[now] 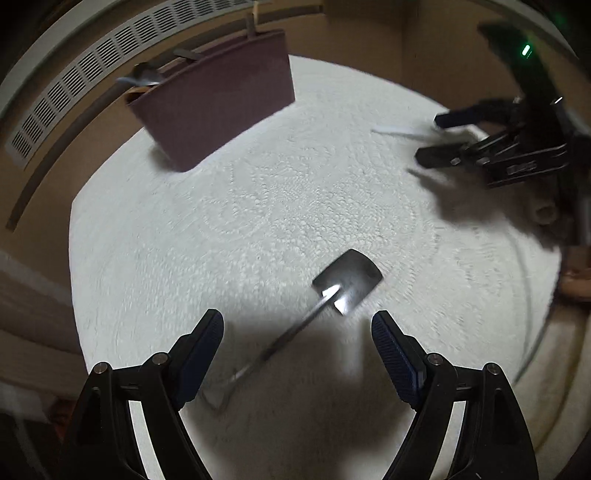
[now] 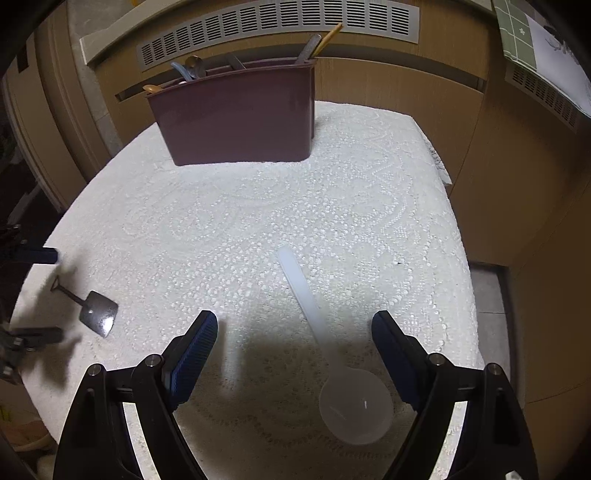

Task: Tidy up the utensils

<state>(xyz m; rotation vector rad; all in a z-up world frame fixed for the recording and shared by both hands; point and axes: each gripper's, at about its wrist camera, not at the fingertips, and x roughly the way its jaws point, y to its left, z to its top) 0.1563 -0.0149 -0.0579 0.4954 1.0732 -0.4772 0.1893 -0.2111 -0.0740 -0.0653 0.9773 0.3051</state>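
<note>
A small metal shovel-shaped scoop (image 1: pixel 345 282) lies on the white lace tablecloth (image 1: pixel 258 206), its handle pointing back between the fingers of my open, empty left gripper (image 1: pixel 297 328). It also shows in the right wrist view (image 2: pixel 98 312). A white plastic ladle (image 2: pixel 332 354) lies between the fingers of my open, empty right gripper (image 2: pixel 295 328), bowl nearest the camera. A maroon utensil holder (image 2: pixel 240 114) with several utensils in it stands at the table's back; it also shows in the left wrist view (image 1: pixel 218 99). The right gripper (image 1: pixel 443 138) shows over the ladle handle in the left wrist view.
A wooden cabinet wall with a vent grille (image 2: pixel 277 22) runs behind the table. The table edge (image 2: pixel 458 221) drops off at the right toward a wooden panel and tiled floor (image 2: pixel 487 295). The left gripper's fingers (image 2: pixel 40 295) flank the scoop's handle in the right wrist view.
</note>
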